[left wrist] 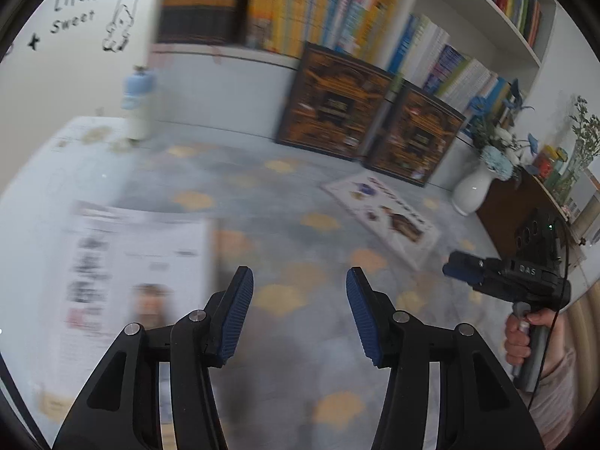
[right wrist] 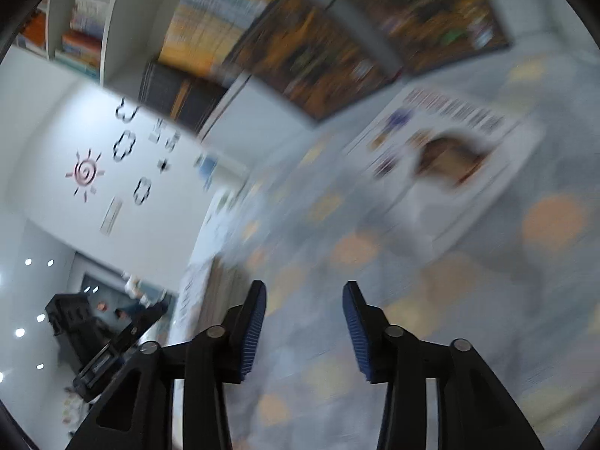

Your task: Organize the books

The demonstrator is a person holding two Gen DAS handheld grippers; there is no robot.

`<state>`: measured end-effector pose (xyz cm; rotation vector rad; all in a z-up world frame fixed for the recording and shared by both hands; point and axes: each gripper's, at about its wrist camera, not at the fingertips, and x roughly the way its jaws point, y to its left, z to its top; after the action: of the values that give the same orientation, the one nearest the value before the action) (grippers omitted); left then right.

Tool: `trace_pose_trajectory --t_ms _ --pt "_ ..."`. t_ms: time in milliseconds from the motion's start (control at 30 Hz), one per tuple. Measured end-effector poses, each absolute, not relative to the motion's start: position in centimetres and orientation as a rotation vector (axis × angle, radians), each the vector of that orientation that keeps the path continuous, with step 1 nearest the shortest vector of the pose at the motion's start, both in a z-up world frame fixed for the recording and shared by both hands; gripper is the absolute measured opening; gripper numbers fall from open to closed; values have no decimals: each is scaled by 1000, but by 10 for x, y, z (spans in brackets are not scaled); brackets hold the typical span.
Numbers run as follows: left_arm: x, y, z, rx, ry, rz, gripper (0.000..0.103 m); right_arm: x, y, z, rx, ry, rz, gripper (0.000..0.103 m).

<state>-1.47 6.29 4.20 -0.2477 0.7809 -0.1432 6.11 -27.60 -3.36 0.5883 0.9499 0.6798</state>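
A white book [left wrist: 386, 210] with a picture cover lies flat on the grey, orange-spotted tablecloth [left wrist: 262, 202]; it also shows in the right wrist view [right wrist: 442, 157]. Another white book [left wrist: 123, 281] lies flat at the left, under my left finger. Two dark orange-patterned books [left wrist: 333, 105] stand against the bookshelf [left wrist: 483, 11]. My left gripper [left wrist: 299, 281] is open and empty above the cloth. My right gripper [right wrist: 303, 296] is open and empty, tilted, with the white book ahead to its right; it shows from outside in the left wrist view [left wrist: 450, 268].
A white vase with blue flowers [left wrist: 472, 187] stands at the right by a dark wooden cabinet [left wrist: 525, 202]. A pale bottle [left wrist: 138, 108] stands at the back left. Shelves hold rows of upright books [left wrist: 318, 11]. The left gripper shows in the right wrist view [right wrist: 112, 341].
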Motion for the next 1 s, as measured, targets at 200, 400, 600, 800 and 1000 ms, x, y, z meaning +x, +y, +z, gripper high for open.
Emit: trace_pose_trajectory --t_ms 200,400,600,800,1000 --pt "27 -8 4 -317 812 -151 49 116 -350 -60 507 828 538 47" --pt "86 -62 -49 -306 870 -66 49 177 -360 -72 407 771 530 47" --pt "119 -100 -68 -255 847 -98 74 235 -368 -97 400 848 529 52" --pt "119 -93 -66 -285 816 -142 74 230 -371 -104 498 865 742 63" --pt "126 -90 -62 -258 830 -147 61 207 -329 -98 344 908 882 68"
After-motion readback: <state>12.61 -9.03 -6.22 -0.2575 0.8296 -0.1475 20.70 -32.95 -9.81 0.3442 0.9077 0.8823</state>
